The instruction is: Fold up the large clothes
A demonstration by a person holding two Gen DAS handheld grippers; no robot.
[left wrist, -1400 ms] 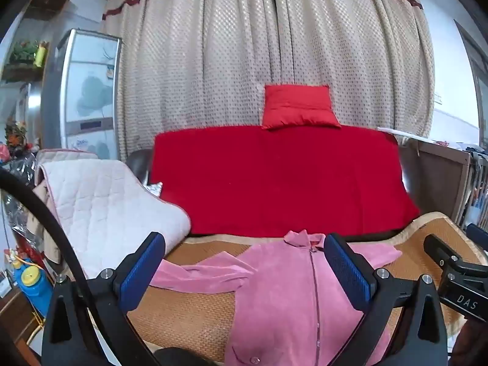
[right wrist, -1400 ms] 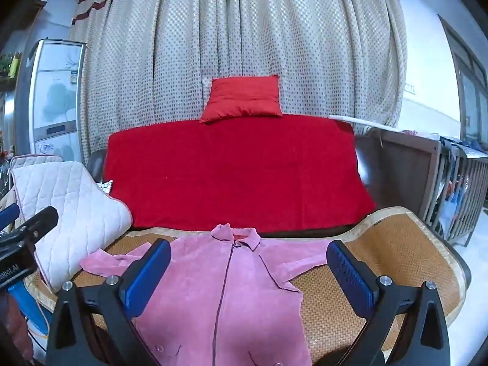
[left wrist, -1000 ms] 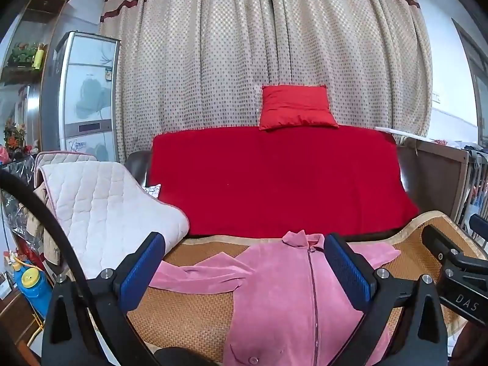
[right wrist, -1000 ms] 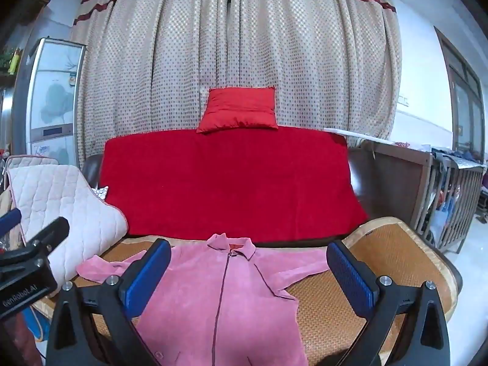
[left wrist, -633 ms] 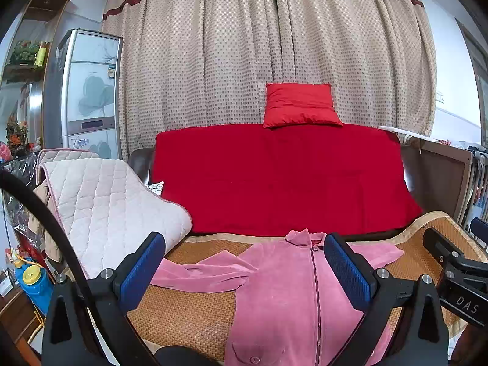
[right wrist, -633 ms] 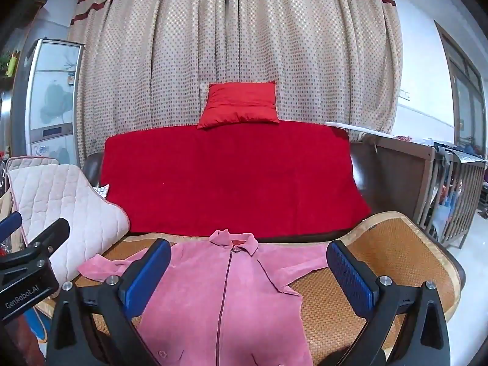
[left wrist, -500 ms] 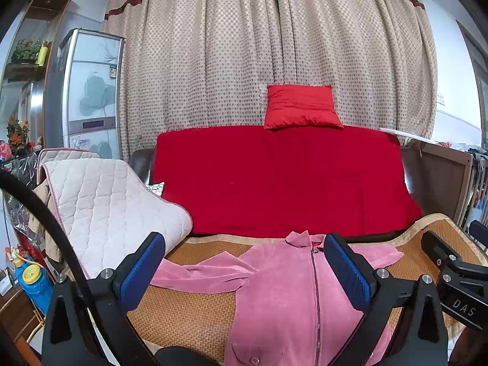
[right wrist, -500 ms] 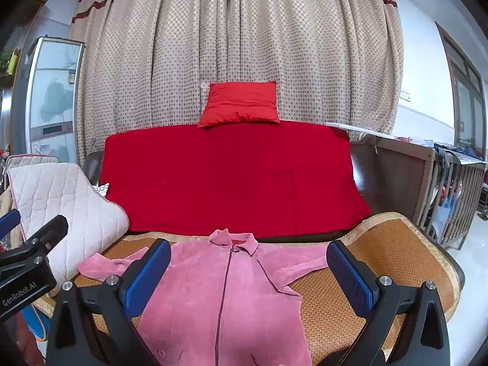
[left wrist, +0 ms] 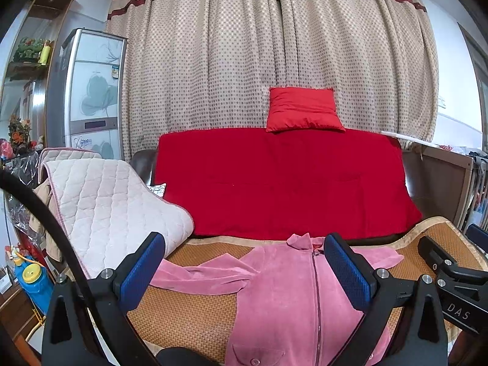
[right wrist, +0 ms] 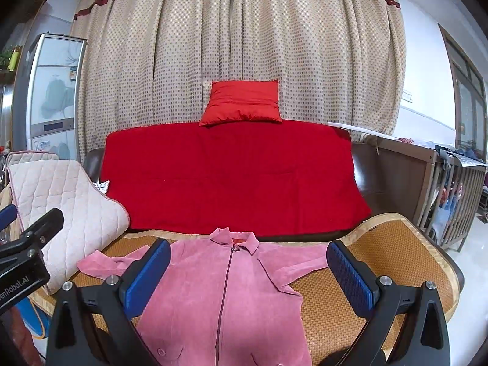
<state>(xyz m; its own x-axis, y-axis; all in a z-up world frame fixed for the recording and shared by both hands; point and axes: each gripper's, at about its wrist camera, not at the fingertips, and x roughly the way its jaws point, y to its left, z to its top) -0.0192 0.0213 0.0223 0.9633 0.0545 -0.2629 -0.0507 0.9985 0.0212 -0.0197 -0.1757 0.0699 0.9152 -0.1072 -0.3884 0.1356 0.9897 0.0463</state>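
Barely anything differs from half a second ago: both views sit almost as before. The left gripper and right gripper hang spread wide, holding nothing, above the pink jacket. It lies flat on the woven mat, sleeves out to either side. Bare mat shows right of the right gripper; a quilted pad bounds the left.

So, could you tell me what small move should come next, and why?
Probably lower the left hand-held gripper onto the left sleeve: the pink jacket lies spread flat and unfolded on the woven mat, and both grippers are open, holding nothing.
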